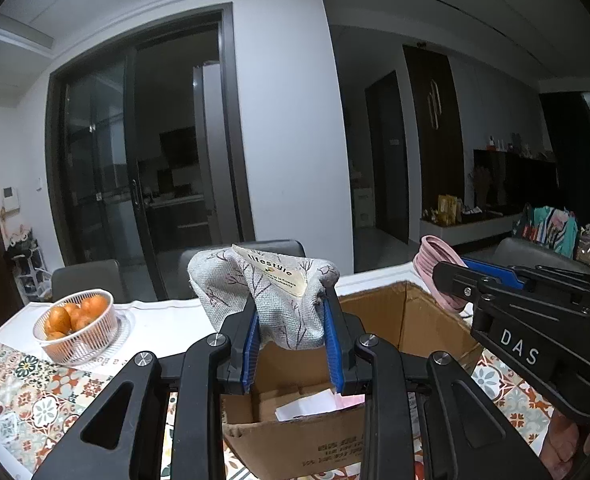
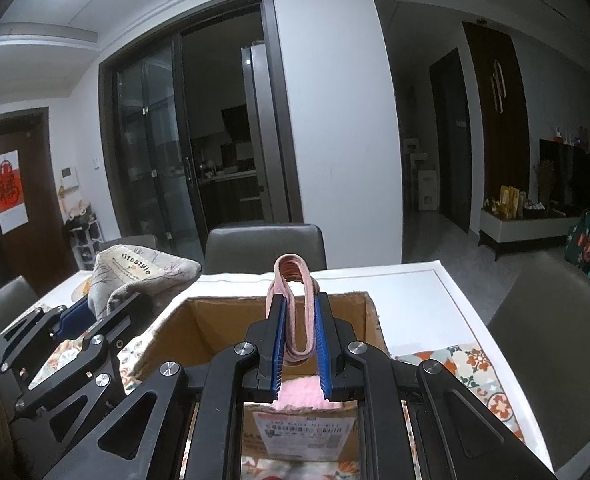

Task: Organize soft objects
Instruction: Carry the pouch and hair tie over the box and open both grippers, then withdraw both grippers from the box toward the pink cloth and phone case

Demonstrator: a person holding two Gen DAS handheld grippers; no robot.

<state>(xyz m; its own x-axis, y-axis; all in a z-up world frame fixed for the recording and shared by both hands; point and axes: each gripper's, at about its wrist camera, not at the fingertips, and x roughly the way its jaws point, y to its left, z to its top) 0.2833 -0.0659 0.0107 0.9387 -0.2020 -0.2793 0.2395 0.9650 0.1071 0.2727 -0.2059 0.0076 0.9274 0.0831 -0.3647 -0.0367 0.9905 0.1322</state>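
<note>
— Two soft things are up in the air, one per hand. Nearest, the left gripper is clamped on a grey oven mitt, and the right gripper pinches a folded pink cloth tight between its blue pads.

— Where do they hang?

— Both over the open cardboard box on the worktop; the mitt is above its near left edge, the pink cloth about over the middle.

— Anything in the box yet?

— Something pink and fluffy lies at the bottom, beside loose card and white paper. So I'd judge the sorting partly done, with these two pieces left to drop in.

— What are they like?

— The mitt is coarse woven fabric with a printed twig pattern and a cream label, padded and slumping over the pads. The pink cloth is thin, doubled into a loop. The box is plain corrugated card, flaps open.

— Further back?

— A white wire basket of oranges on a patterned cloth, then grey chairs.
</note>
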